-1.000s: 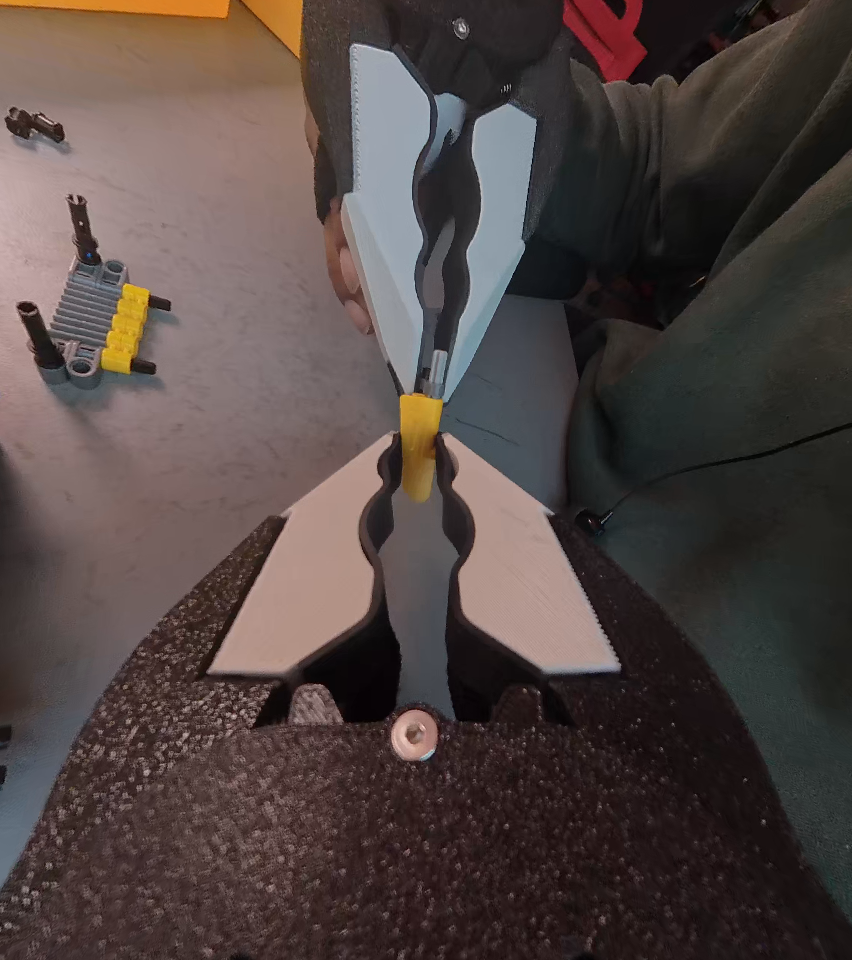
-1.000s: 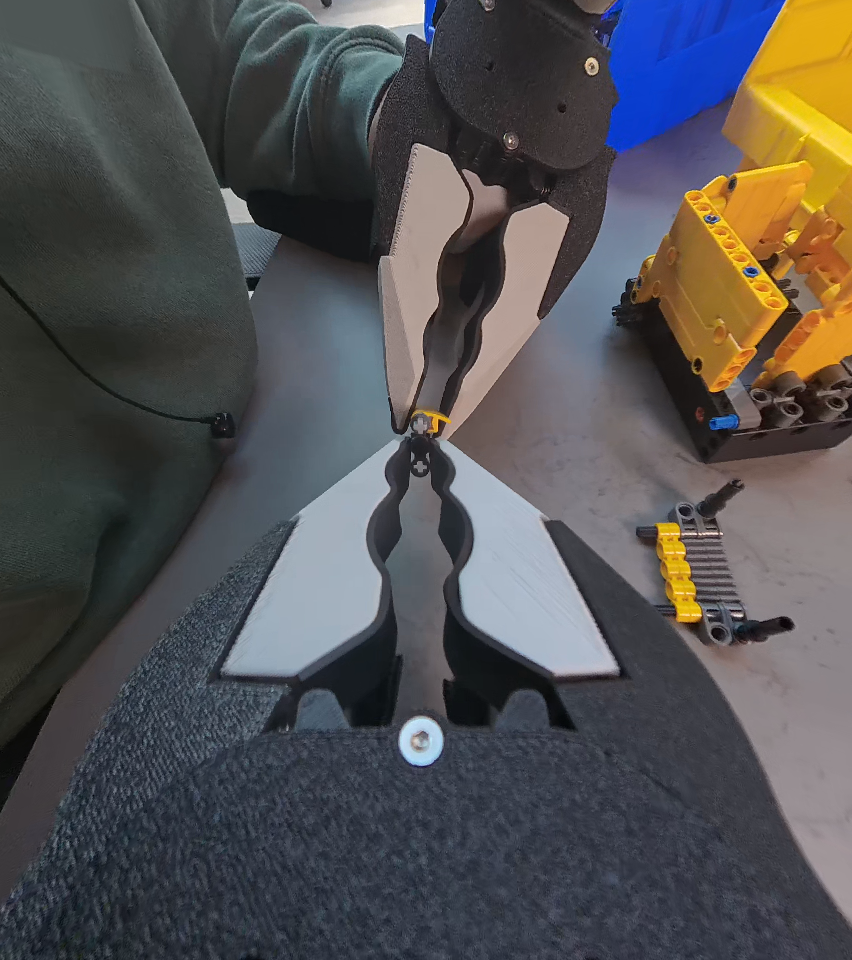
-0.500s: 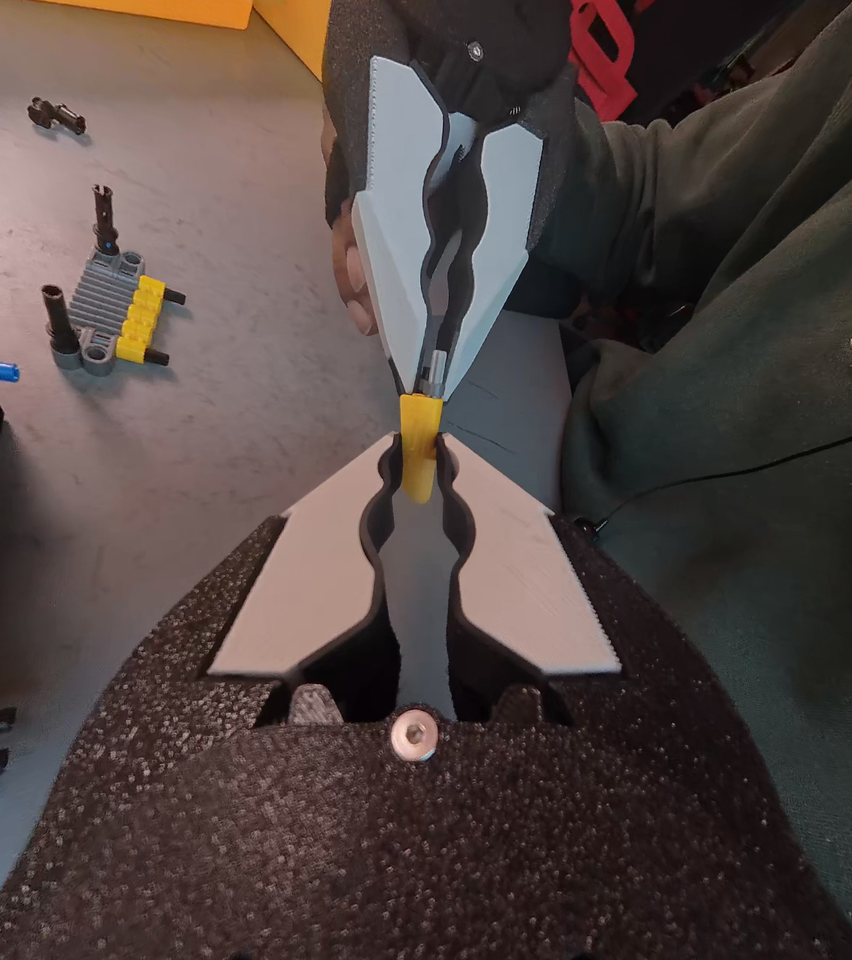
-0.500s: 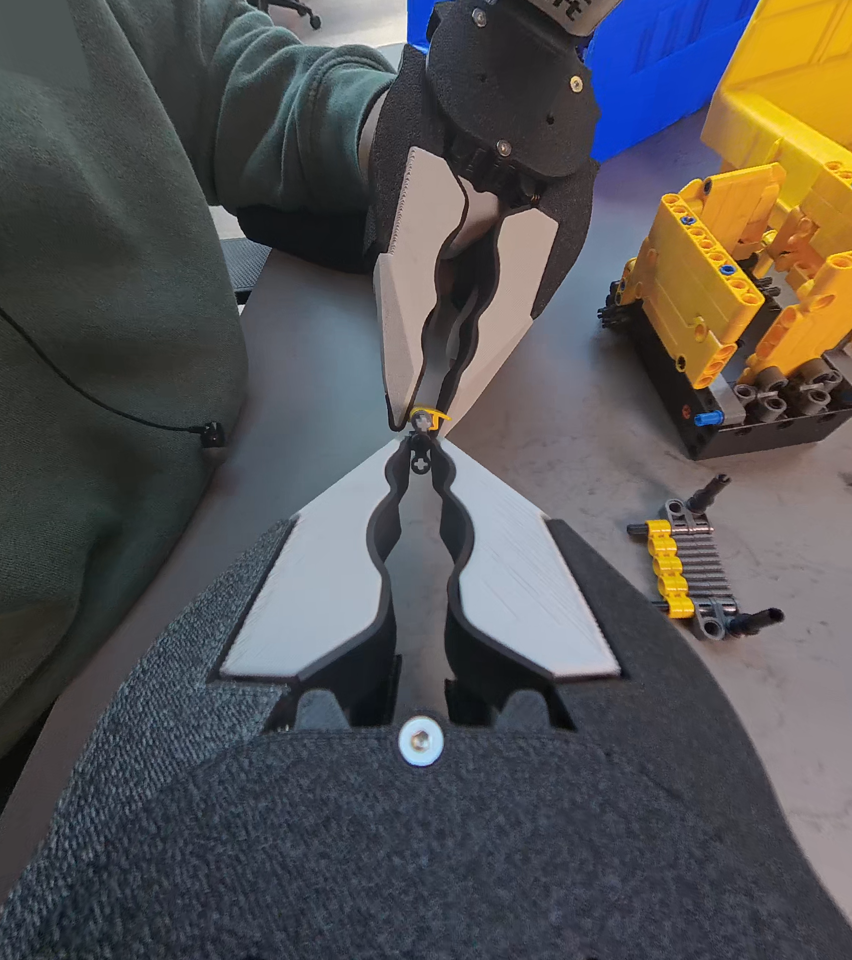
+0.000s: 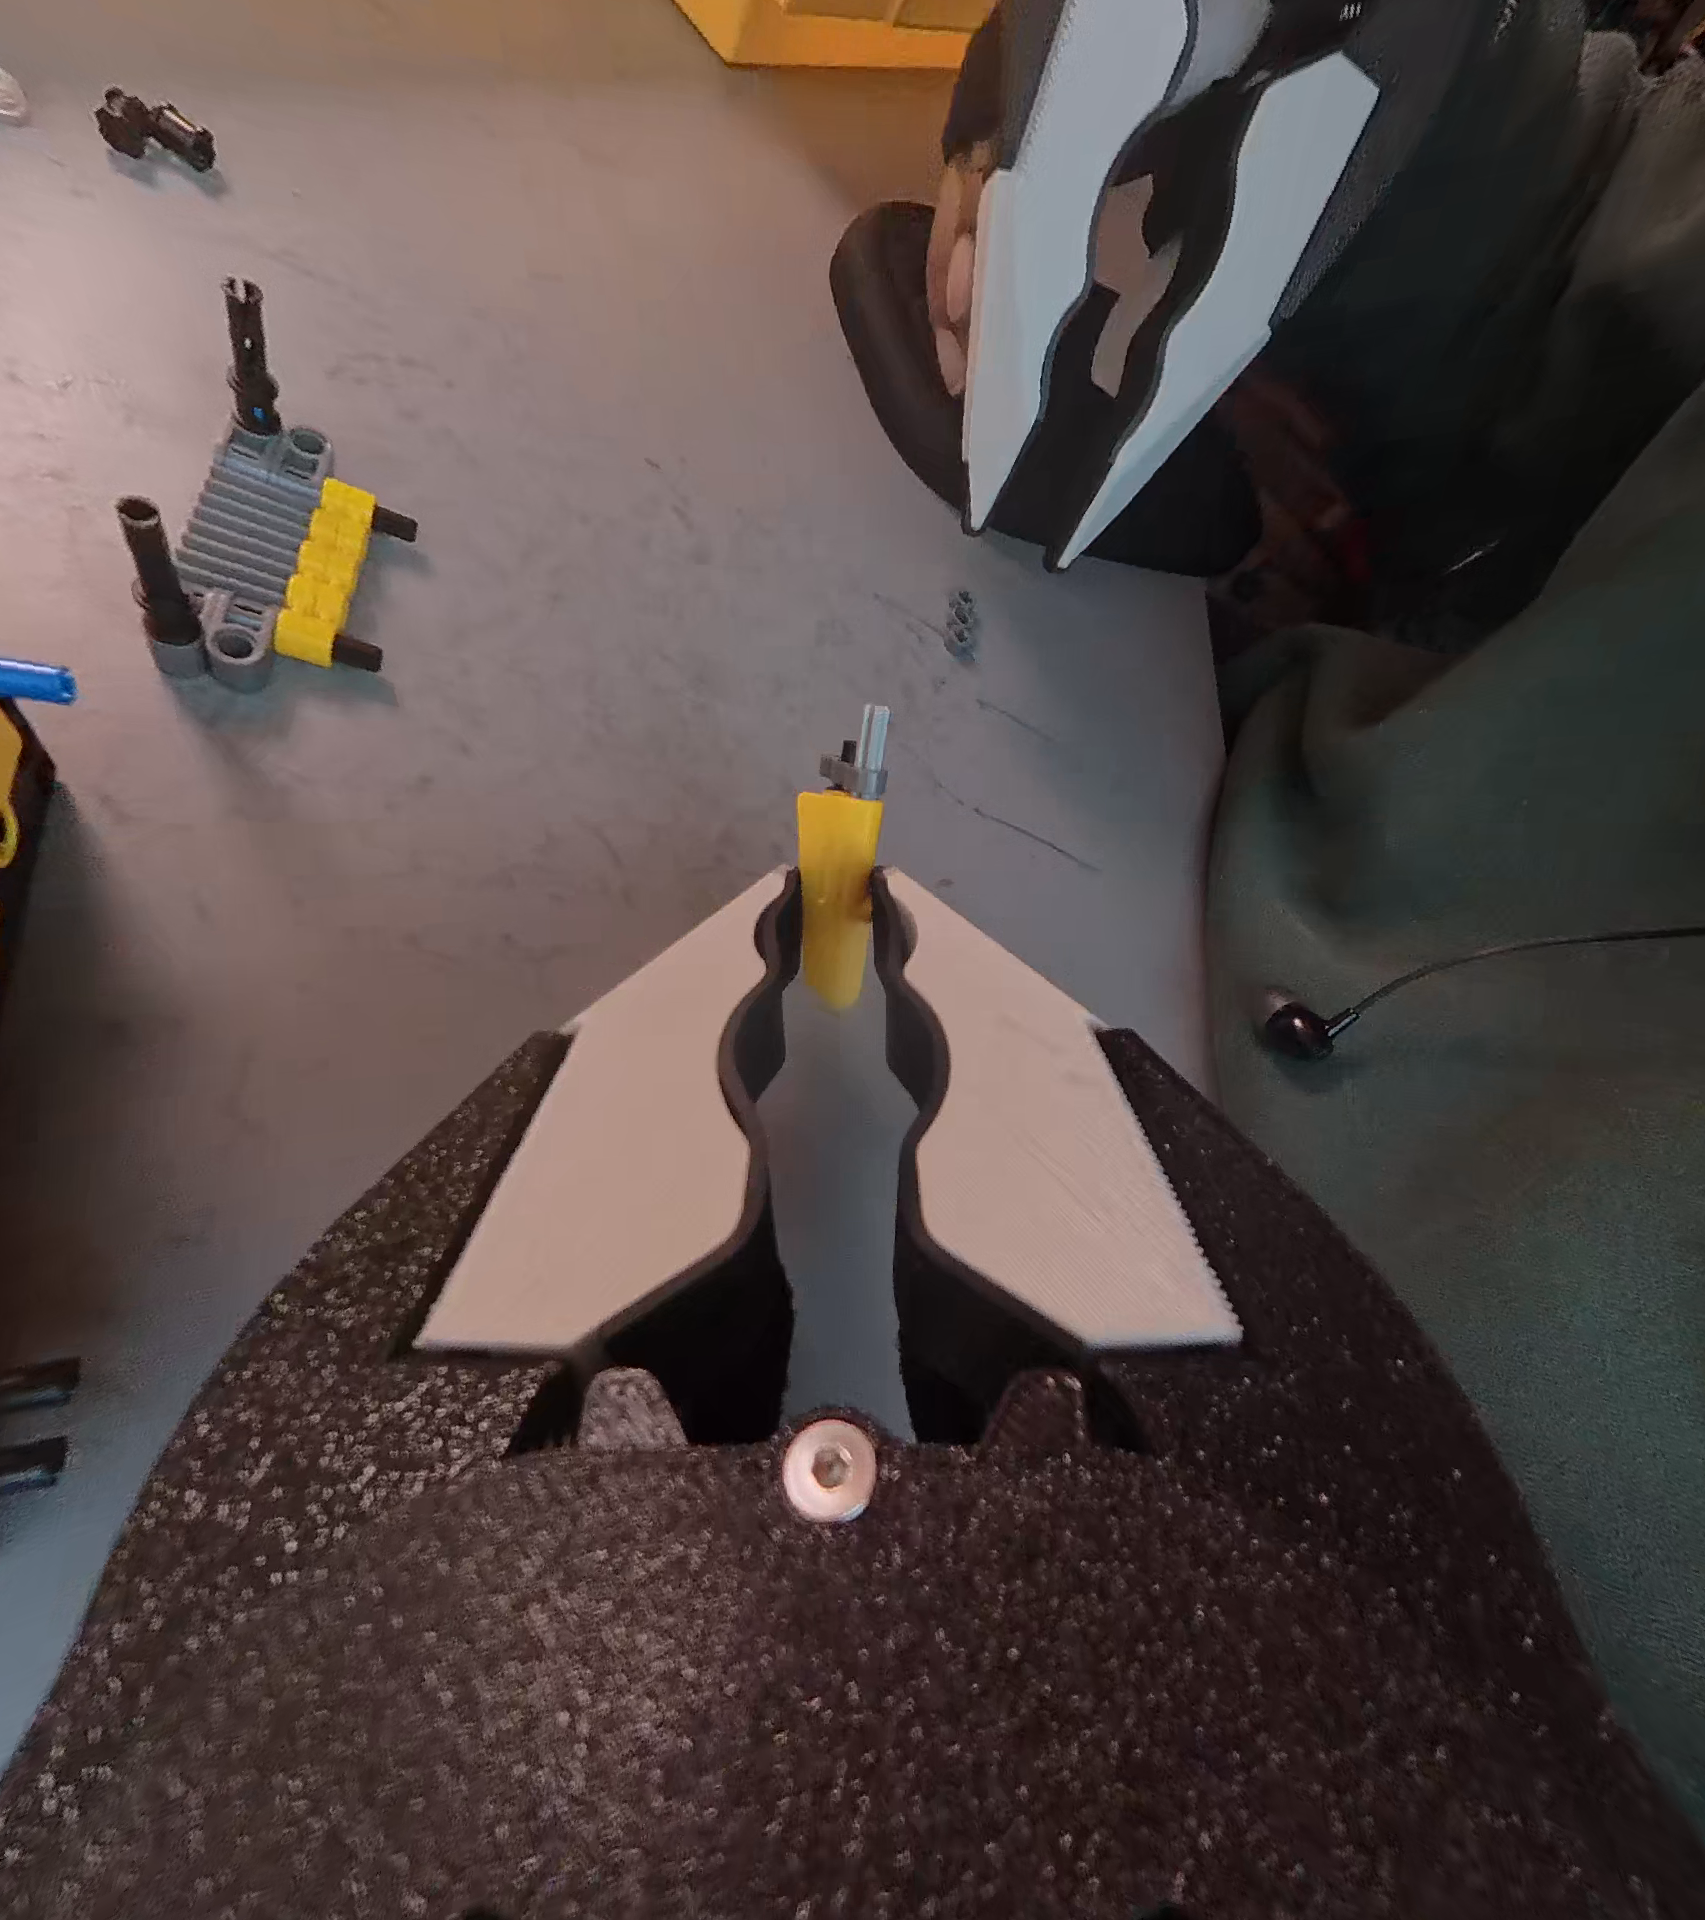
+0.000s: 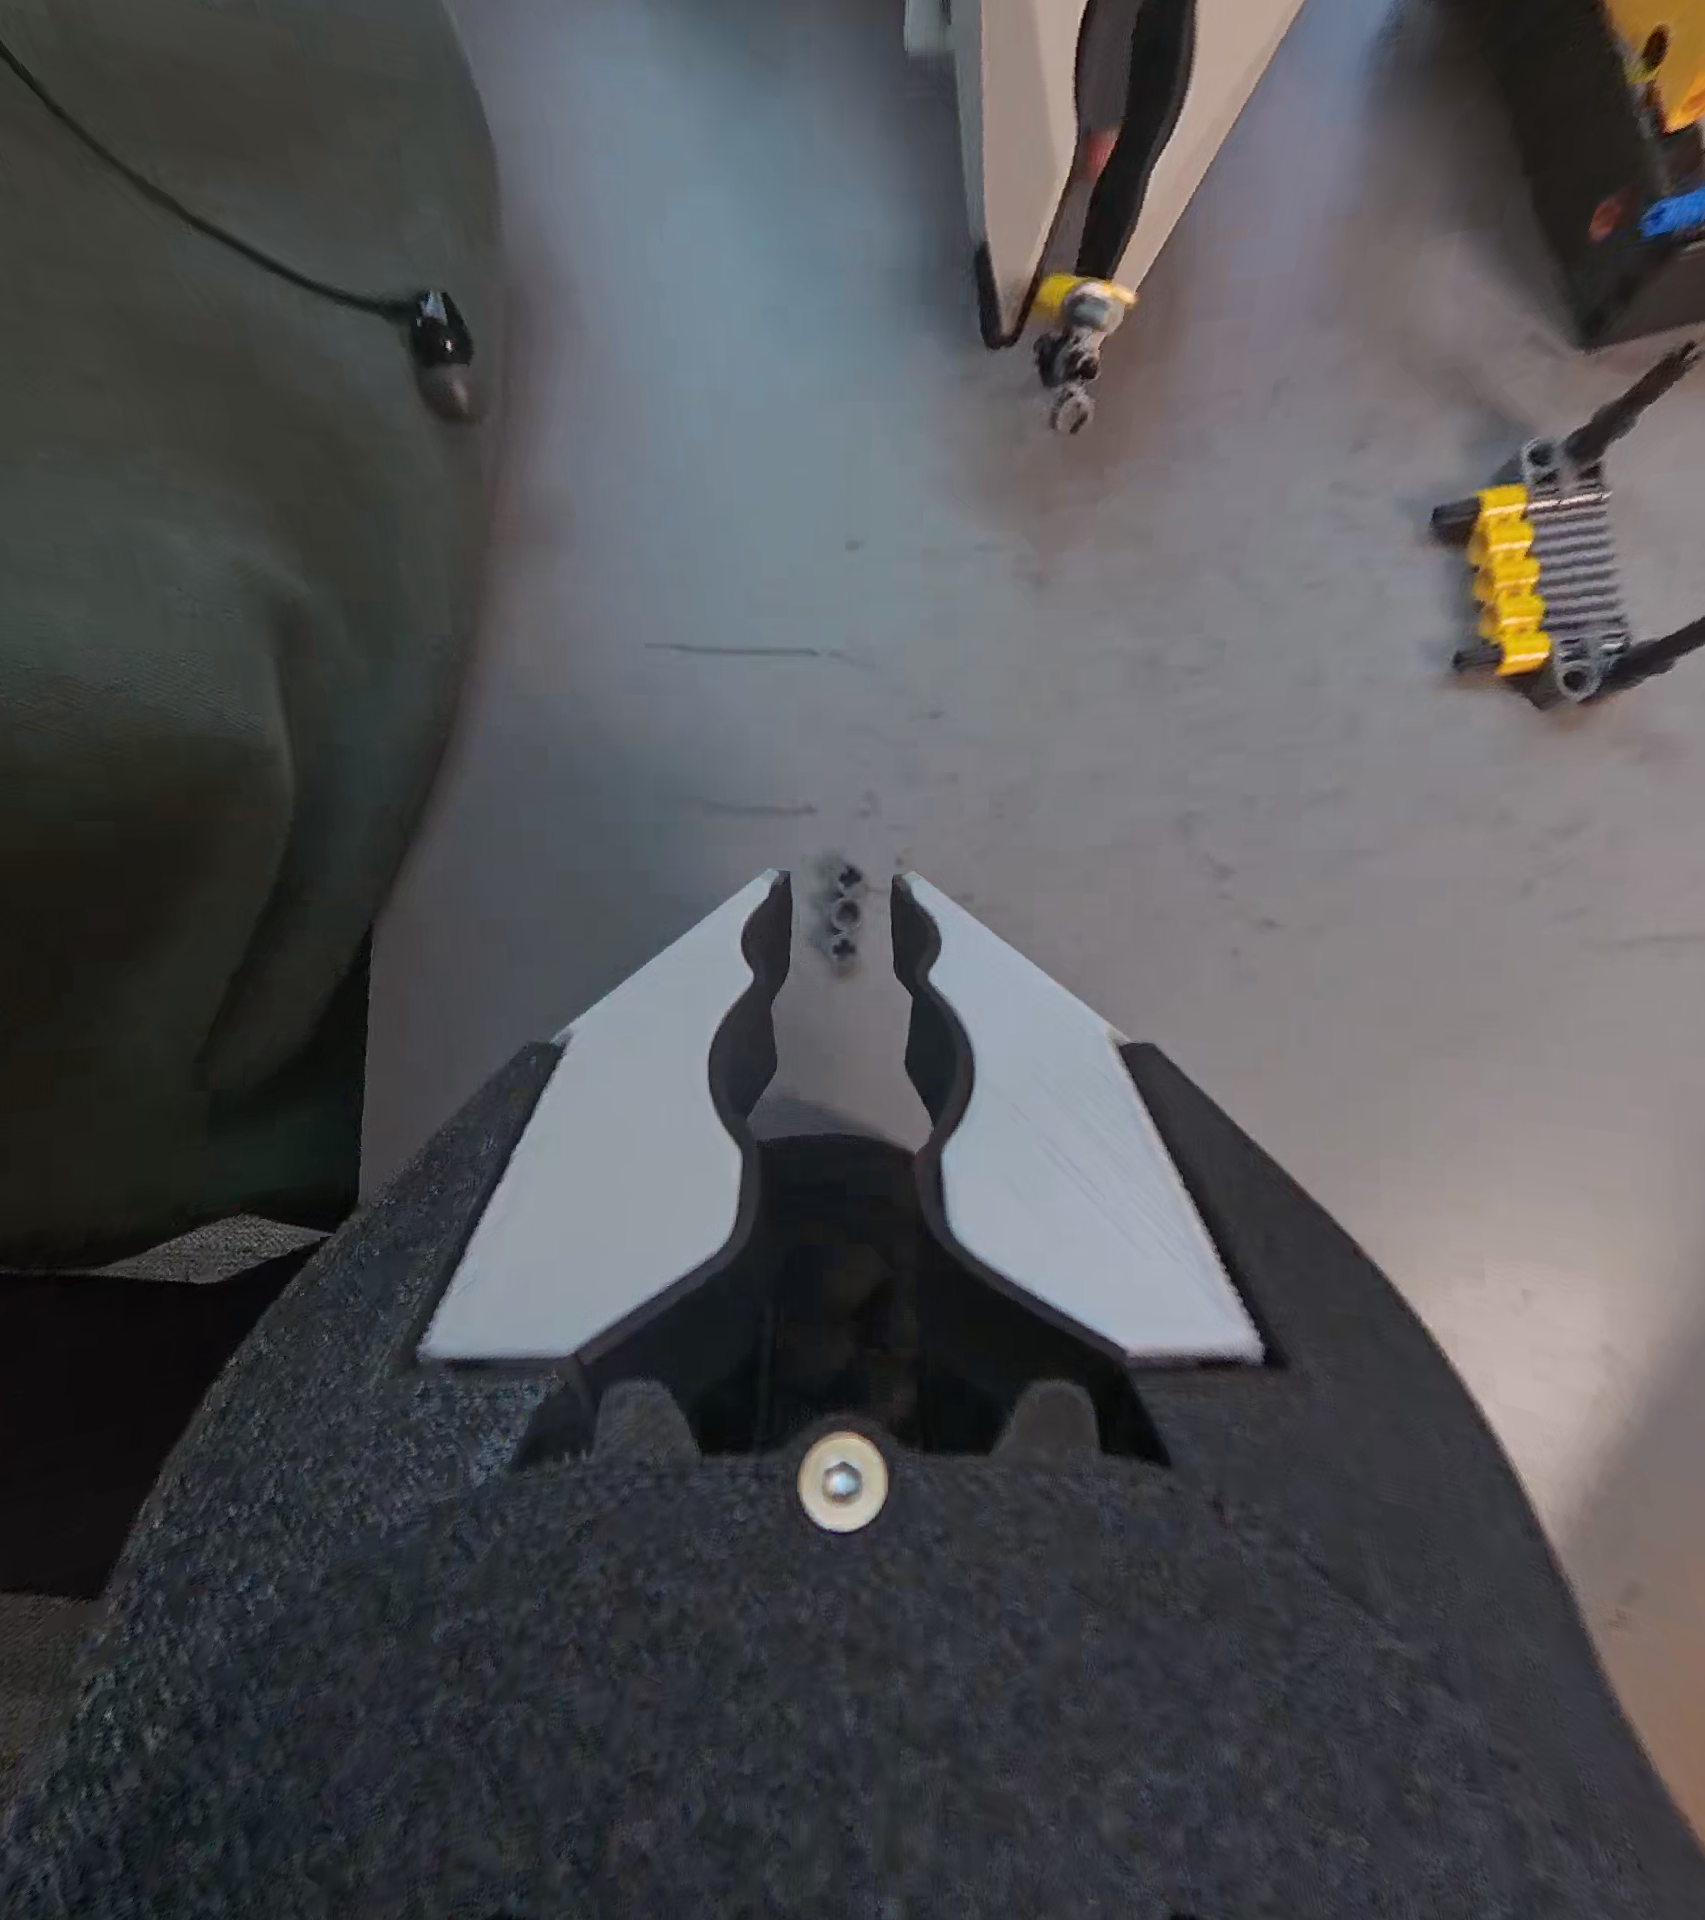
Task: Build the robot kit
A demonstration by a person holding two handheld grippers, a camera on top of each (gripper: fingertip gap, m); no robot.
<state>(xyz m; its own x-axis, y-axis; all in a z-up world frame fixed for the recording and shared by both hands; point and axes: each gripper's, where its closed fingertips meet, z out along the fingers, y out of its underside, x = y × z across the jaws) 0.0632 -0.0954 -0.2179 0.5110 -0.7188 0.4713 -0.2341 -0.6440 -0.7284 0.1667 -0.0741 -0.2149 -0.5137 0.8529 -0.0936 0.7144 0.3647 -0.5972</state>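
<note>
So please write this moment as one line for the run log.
left gripper: shut on yellow piece | right gripper: open above small grey piece on table

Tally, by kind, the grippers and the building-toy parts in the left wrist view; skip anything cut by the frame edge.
Gripper: 2 (left gripper, right gripper)
Yellow piece with grey axle, held: 1
Grey-and-yellow ribbed assembly: 1
Small grey connector: 1
Black pin: 1
Total: 6
Top-left bits unclear.

L gripper (image 5: 835, 883) clamped; R gripper (image 6: 840, 883) jaws apart.
</note>
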